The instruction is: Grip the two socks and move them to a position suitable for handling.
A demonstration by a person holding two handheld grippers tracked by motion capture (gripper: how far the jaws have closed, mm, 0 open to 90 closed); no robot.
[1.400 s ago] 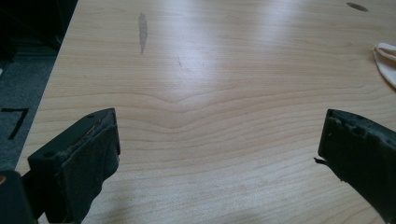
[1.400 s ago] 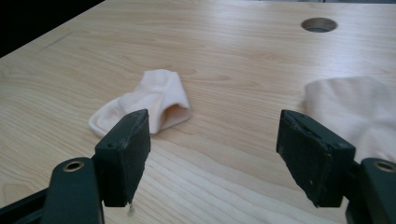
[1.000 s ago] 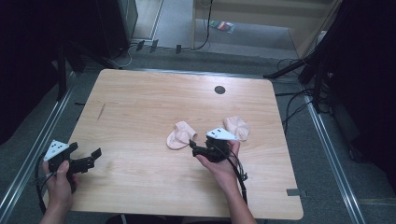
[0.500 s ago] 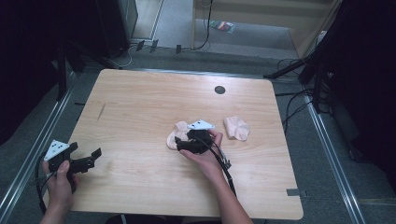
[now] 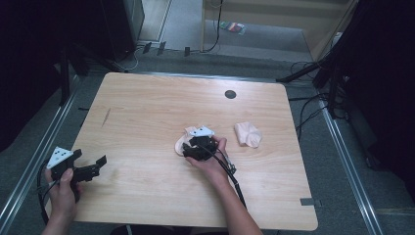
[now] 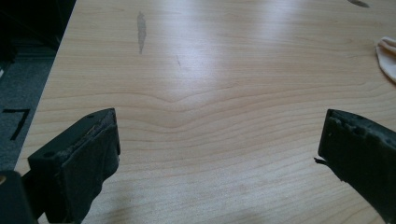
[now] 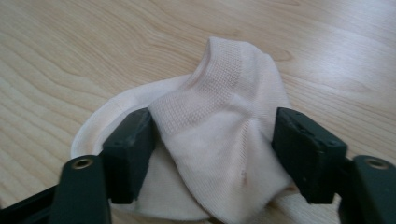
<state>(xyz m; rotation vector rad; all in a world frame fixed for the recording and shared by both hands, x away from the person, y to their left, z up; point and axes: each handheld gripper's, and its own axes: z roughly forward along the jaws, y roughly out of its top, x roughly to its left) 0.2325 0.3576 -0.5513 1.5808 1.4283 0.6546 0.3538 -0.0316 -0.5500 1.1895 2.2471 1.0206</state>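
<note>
Since a second ago the right gripper (image 5: 192,148) has slid left from the far sock (image 5: 247,133) onto the near sock (image 7: 219,135) at table centre, its jaws just closing around the bunched fabric without yet clearly pinching it. Left gripper (image 5: 93,169) waits at 8 o'clock, jaws wide apart; next, I judge, the right must squeeze shut and lift

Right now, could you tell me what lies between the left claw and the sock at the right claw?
Only bare wooden table, as the high view shows, from left claw to sock.

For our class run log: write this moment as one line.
right tool: closing around near sock | left tool: open, idle | far sock: untouched on table
</note>
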